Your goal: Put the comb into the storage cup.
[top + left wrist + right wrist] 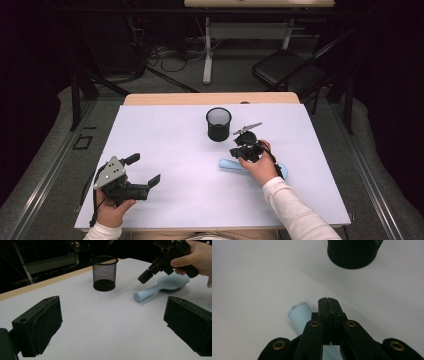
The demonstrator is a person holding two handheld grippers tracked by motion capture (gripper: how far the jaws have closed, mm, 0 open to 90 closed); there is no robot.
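Beyond hairbrush (pixel 235 164): mesh cup (pixel 218 124), well apart, path unobstructed.

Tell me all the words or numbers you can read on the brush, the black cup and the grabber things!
There are none to read. The light blue hairbrush is plain, the black mesh cup has no label, and the left gripper and right gripper carry no writing that shows. A tiny speck on the end of the brush handle is too small to tell.
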